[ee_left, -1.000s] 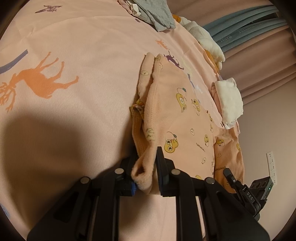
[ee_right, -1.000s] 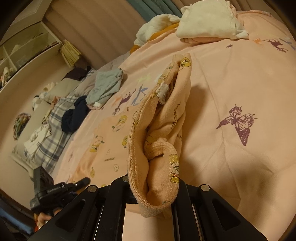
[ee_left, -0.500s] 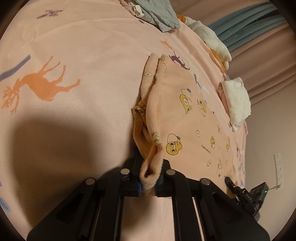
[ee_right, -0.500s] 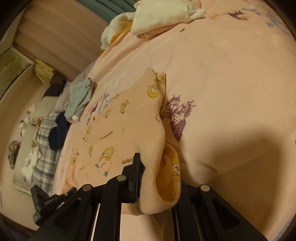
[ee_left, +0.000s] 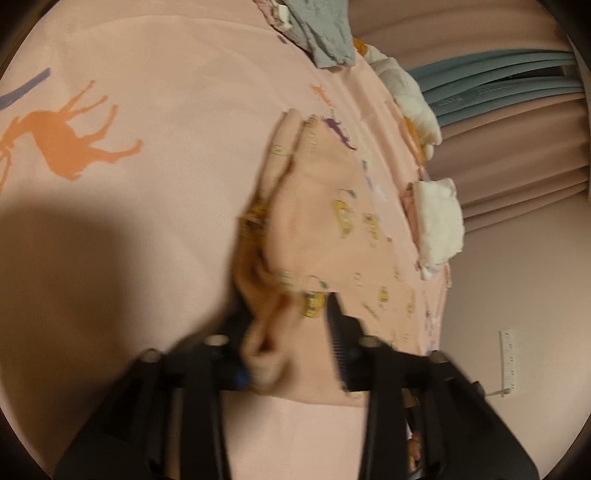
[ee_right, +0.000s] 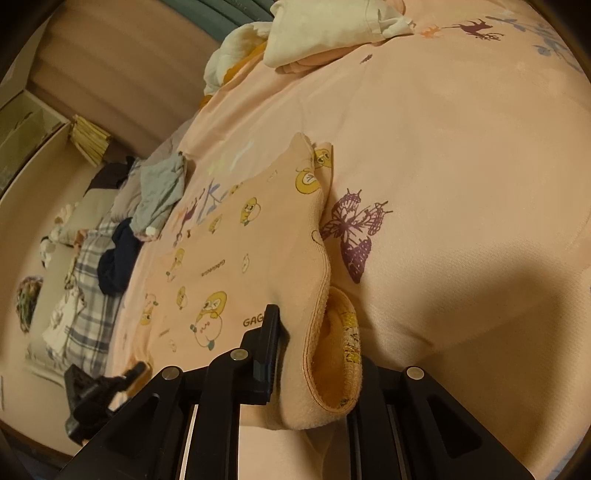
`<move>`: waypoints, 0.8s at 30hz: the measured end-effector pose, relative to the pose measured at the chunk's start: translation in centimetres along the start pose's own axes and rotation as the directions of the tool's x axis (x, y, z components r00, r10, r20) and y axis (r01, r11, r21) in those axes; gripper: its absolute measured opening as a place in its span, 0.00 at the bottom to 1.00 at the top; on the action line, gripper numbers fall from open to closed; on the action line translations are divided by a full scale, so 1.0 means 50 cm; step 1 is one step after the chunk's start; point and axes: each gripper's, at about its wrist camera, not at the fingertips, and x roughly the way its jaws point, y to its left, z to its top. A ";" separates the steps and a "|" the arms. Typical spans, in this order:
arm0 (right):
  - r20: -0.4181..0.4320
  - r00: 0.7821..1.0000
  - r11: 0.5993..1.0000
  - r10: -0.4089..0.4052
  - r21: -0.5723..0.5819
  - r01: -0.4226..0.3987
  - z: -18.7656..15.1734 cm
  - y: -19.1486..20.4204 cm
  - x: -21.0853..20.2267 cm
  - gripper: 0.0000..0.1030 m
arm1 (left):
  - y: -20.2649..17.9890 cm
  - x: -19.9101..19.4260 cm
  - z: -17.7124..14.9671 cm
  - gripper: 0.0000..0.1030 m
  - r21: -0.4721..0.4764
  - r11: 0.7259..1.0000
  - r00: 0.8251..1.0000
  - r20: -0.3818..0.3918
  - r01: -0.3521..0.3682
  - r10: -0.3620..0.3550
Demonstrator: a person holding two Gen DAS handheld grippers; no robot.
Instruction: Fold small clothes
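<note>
Spreading under everything is the pink bedsheet [ee_right: 461, 155], printed with a purple butterfly [ee_right: 352, 236] and an orange deer [ee_left: 70, 147]. On it, near me, lies the peach garment [ee_right: 229, 251] with yellow cartoon faces, mostly flat. A white folded pile [ee_right: 325, 29] sits at the far edge, and a grey cloth [ee_right: 159, 192] lies to the left. My right gripper [ee_right: 314, 332] has its fingers parted, with the garment's rolled hem lying between them; only the left finger [ee_right: 267, 339] shows, the cloth apparently loose. My left gripper [ee_left: 290, 343] looks open too, fingers set apart around a bunched fold, though that view is blurred.
</note>
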 end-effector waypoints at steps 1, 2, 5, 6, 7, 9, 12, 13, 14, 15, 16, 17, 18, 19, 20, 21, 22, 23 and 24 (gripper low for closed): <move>-0.001 1.000 1.000 0.000 0.000 0.000 0.000 -0.001 0.000 0.13 | -0.014 -0.001 -0.003 0.58 0.021 1.000 1.000 -0.009 0.015 -0.015; -0.002 1.000 1.000 0.002 0.000 -0.002 0.001 -0.003 0.000 0.13 | -0.025 0.000 -0.005 0.60 0.045 0.999 1.000 -0.011 0.009 -0.008; -0.003 1.000 1.000 0.010 0.012 -0.010 0.000 -0.003 0.001 0.13 | -0.040 0.014 -0.010 0.53 0.063 0.997 0.998 0.025 -0.053 0.052; -0.002 1.000 1.000 0.011 0.014 -0.011 -0.001 -0.006 -0.001 0.13 | -0.040 0.020 -0.009 0.42 0.056 0.996 0.997 0.038 -0.067 0.065; -0.002 1.000 1.000 0.010 0.013 -0.010 0.000 -0.005 0.001 0.13 | -0.039 0.028 -0.005 0.31 0.050 0.995 0.996 0.040 -0.087 0.085; -0.002 1.000 1.000 0.007 0.002 -0.007 0.000 -0.004 0.001 0.13 | -0.032 0.036 0.003 0.16 0.032 0.995 0.995 0.037 -0.096 0.095; -0.004 1.000 1.000 0.006 -0.007 -0.006 0.002 -0.004 0.003 0.13 | -0.016 0.035 0.012 0.10 -0.009 0.996 0.996 0.028 -0.085 0.085; -0.004 1.000 1.000 0.008 -0.006 -0.008 0.003 -0.005 0.004 0.13 | -0.018 0.034 0.011 0.09 0.001 0.996 0.995 0.031 -0.092 0.092; -0.005 1.000 1.000 0.011 -0.005 -0.011 0.003 -0.006 0.004 0.13 | -0.026 0.031 0.009 0.09 0.026 0.994 0.993 0.043 -0.109 0.108; -0.006 1.000 1.000 0.014 -0.003 -0.014 0.004 -0.008 0.006 0.13 | -0.036 0.029 0.005 0.08 0.062 0.989 0.989 0.059 -0.137 0.133; -0.006 1.000 1.000 0.017 -0.002 -0.017 0.004 -0.009 0.005 0.13 | -0.053 0.029 -0.002 0.08 0.109 0.977 0.981 0.086 -0.183 0.174; -0.007 1.000 1.000 0.019 -0.001 -0.019 0.004 -0.010 0.004 0.13 | -0.065 0.030 -0.008 0.08 0.140 0.965 0.973 0.105 -0.220 0.207; -0.009 1.000 1.000 0.020 -0.003 -0.020 0.004 -0.011 0.003 0.13 | -0.081 0.032 -0.014 0.08 0.181 0.948 0.963 0.125 -0.260 0.240; -0.012 1.000 1.000 0.020 -0.006 -0.020 0.005 -0.011 0.001 0.13 | -0.099 0.031 -0.021 0.08 0.226 0.927 0.950 0.156 -0.300 0.270; -0.013 1.000 1.000 0.019 -0.008 -0.019 0.005 -0.010 0.001 0.13 | -0.113 0.028 -0.026 0.08 0.249 0.915 0.943 0.180 -0.318 0.279; -0.015 1.000 1.000 0.018 -0.012 -0.018 0.005 -0.009 -0.001 0.13 | -0.121 0.025 -0.028 0.08 0.263 0.909 0.941 0.194 -0.322 0.277; -0.018 1.000 1.000 0.012 -0.022 -0.013 0.006 -0.007 -0.003 0.13 | -0.130 0.021 -0.029 0.08 0.277 0.908 0.942 0.205 -0.316 0.265; -0.019 1.000 1.000 0.008 -0.030 -0.009 0.007 -0.006 -0.003 0.13 | -0.135 0.019 -0.027 0.08 0.279 0.910 0.945 0.206 -0.307 0.255; -0.019 1.000 0.999 0.002 -0.044 -0.002 0.006 -0.003 -0.005 0.13 | -0.140 0.017 -0.025 0.08 0.279 0.912 0.946 0.207 -0.301 0.249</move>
